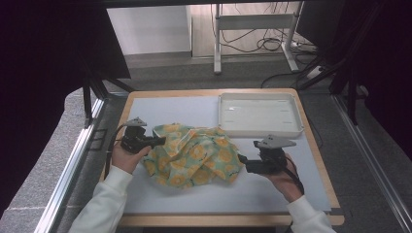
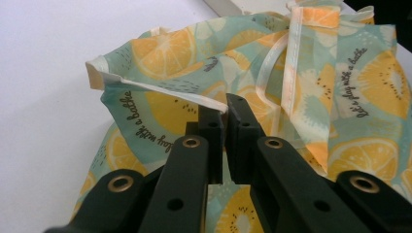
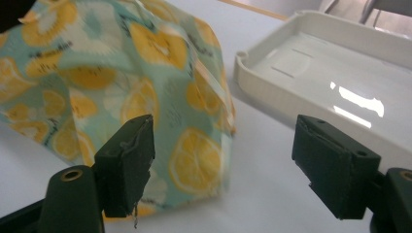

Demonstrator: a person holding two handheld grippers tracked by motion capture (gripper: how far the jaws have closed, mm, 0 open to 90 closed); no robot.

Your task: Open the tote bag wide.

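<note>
The left gripper (image 1: 156, 141) has its jaws closed on a hemmed edge of the lemon-print cloth (image 1: 194, 155), which lies crumpled at the centre of the desk (image 1: 272, 194). The bite is shallow, at the hem only; a sharp pull could likely slip it free. The right gripper (image 1: 242, 162) stands with jaws wide apart just beside the cloth's right corner, gripping nothing. Closing off-target risks missing the fabric. The white tray (image 1: 297, 114) lies behind, apart.
</note>
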